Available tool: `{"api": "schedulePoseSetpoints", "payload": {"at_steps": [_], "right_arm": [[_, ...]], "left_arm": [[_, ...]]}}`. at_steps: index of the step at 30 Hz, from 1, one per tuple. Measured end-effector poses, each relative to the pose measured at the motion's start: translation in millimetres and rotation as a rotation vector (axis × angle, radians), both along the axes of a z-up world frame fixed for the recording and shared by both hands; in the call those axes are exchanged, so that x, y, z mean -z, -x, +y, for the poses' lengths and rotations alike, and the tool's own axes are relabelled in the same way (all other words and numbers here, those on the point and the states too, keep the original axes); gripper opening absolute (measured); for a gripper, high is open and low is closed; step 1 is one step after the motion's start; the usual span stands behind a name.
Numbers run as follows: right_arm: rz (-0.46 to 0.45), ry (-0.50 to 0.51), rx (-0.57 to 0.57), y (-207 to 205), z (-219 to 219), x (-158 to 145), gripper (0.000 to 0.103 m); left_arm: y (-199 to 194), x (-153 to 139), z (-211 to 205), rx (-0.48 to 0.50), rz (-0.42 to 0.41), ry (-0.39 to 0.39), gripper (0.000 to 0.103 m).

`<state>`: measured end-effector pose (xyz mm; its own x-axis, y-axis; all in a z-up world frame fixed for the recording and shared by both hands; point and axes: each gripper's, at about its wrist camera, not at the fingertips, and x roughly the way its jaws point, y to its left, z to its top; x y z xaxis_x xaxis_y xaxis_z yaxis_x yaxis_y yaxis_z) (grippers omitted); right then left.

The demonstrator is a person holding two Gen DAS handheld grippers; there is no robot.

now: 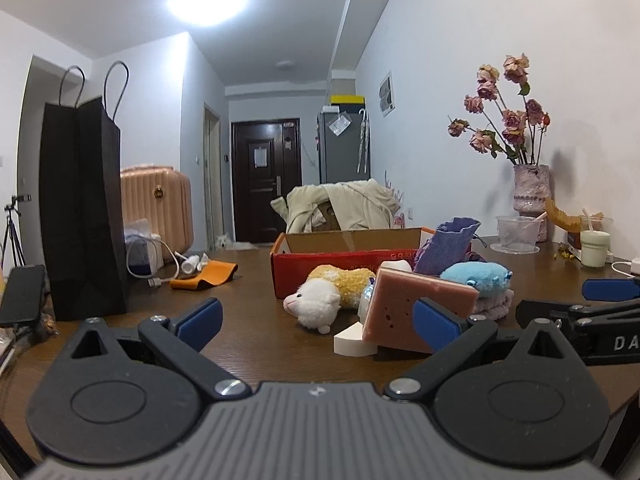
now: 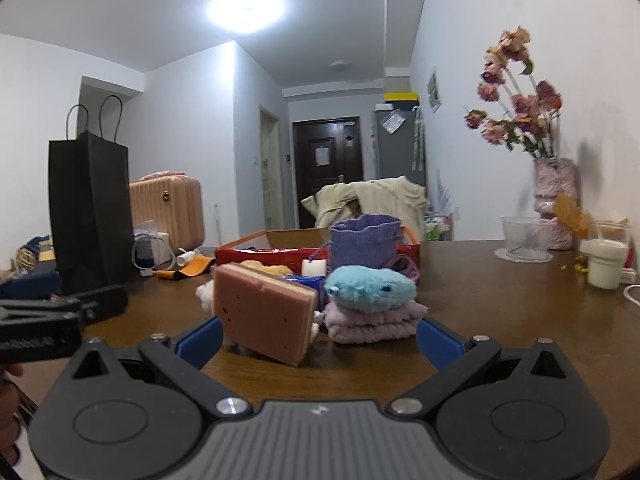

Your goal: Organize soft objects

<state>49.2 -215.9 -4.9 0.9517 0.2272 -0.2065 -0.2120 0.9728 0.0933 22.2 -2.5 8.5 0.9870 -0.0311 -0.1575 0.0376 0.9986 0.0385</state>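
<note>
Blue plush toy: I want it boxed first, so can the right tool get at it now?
Probably yes. The right tool is open, and the blue plush toy lies uncovered on the folded towel; the sponge stands left.

From my right wrist, the pink sponge [image 2: 265, 317] hides most of the white-and-yellow plush sheep [image 2: 206, 294], leaving only a white tuft. My left gripper's [image 2: 60, 320] fingertips run off the left edge. The fridge [image 1: 343, 146] notes are too small to read.

Glossy wood table [image 2: 500, 320], porous sponge [image 2: 264, 312]
</note>
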Motion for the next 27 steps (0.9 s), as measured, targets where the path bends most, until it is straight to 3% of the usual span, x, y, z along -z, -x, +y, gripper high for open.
{"api": "schedulePoseSetpoints", "payload": {"at_steps": [3, 5, 7, 8, 11, 12, 16, 19, 21, 22, 23, 27], "right_arm": [[0.008, -0.018, -0.004, -14.5, -1.3, -6.3, 0.100], [0.024, -0.035, -0.015, -28.4, -2.5, -12.3, 0.084], [0.043, -0.057, -0.036, -43.3, -4.2, -16.5, 0.080], [0.057, -0.074, -0.042, -52.1, -5.4, -18.7, 0.072], [0.093, -0.085, -0.061, -75.5, -5.8, -20.9, 0.061], [0.111, -0.092, -0.069, -81.7, -5.8, -20.2, 0.060], [0.202, -0.204, -0.135, -101.3, -15.6, -7.7, 0.060], [0.248, -0.208, -0.144, -109.2, -14.6, 5.3, 0.060], [0.279, -0.220, -0.160, -114.5, -13.5, 12.5, 0.060], [0.289, -0.221, -0.165, -117.1, -11.8, 15.0, 0.058], [0.298, -0.222, -0.172, -119.7, -10.4, 17.2, 0.053], [0.345, -0.251, -0.194, -133.8, -7.9, 24.9, 0.036]], "left_arm": [[-17.9, -7.2, -1.5, 0.012, 0.019, 0.028, 0.103], [-33.3, -13.9, -3.1, 0.052, 0.021, 0.053, 0.103], [-49.8, -18.7, -5.5, 0.079, 0.027, 0.078, 0.102], [-59.5, -20.8, -5.9, 0.092, 0.030, 0.091, 0.102], [-88.8, -24.5, -7.7, 0.127, 0.067, 0.122, 0.094], [-98.4, -25.3, -8.6, 0.139, 0.089, 0.128, 0.089], [-120.5, -19.7, -7.2, 0.207, 0.143, 0.130, 0.086], [-126.9, -5.4, -0.2, 0.265, 0.190, 0.131, 0.081], [-129.2, 4.5, 11.0, 0.324, 0.209, 0.171, 0.077], [-131.1, 7.4, 14.7, 0.351, 0.225, 0.179, 0.074], [-133.4, 9.1, 15.5, 0.373, 0.242, 0.177, 0.063], [-147.4, 15.7, 18.5, 0.487, 0.323, 0.215, 0.045]]}}
